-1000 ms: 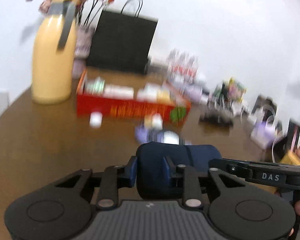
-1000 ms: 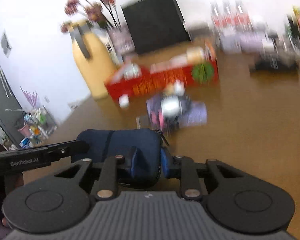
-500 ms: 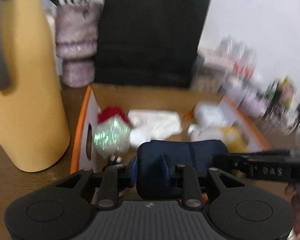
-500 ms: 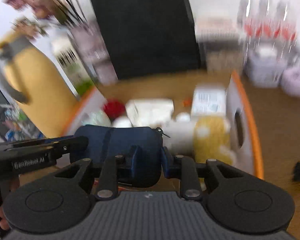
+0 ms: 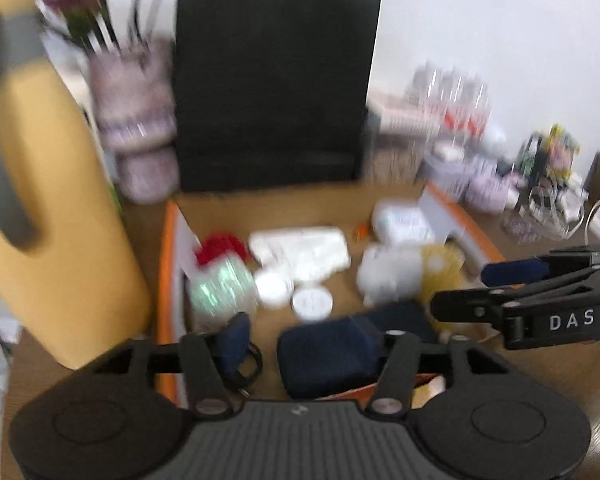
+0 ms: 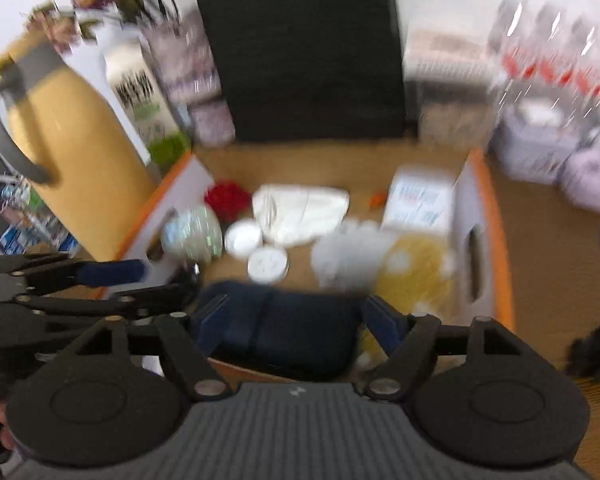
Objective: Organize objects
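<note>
**A:** Where is the dark blue pouch (image 6: pixel 284 332)?

**B:** Inside the cardboard box (image 6: pixel 496 240), against its near wall. It is a soft, rounded fabric case with a zip, lying on its side on the bare brown floor of the box.

**A:** Do the claws have it?

**B:** No. The right gripper (image 6: pixel 296 324) has just been opening; its blue pads stand wide, one on each side of the pouch, and neither presses on it. The left gripper (image 5: pixel 312 340) has likewise just been opening. In its own view the pouch (image 5: pixel 332 356) lies beside the right pad, with a clear gap to the left pad (image 5: pixel 236 336). Both are released.

**A:** What else lies in the box?

**B:** A fuzzy red pompom (image 6: pixel 228 198) toward the far left corner, a crinkly iridescent ball (image 6: pixel 192 236) by the left wall, two flat round white lids (image 6: pixel 268 266) mid-floor, a crumpled white bag (image 6: pixel 300 214), a printed white carton (image 6: pixel 418 200) and a yellow knobbly thing (image 6: pixel 412 268) by the right wall. That wall is white inside with an orange rim and an oval hand-hole.

**A:** And around it on the desk?

**B:** A smooth yellow jug (image 5: pixel 48 208) with a grey handle off the left wall, a matte black paper bag (image 5: pixel 272 88) behind the far wall, and a speckled vase (image 5: pixel 140 120) between them. Everything is motion-blurred.
</note>
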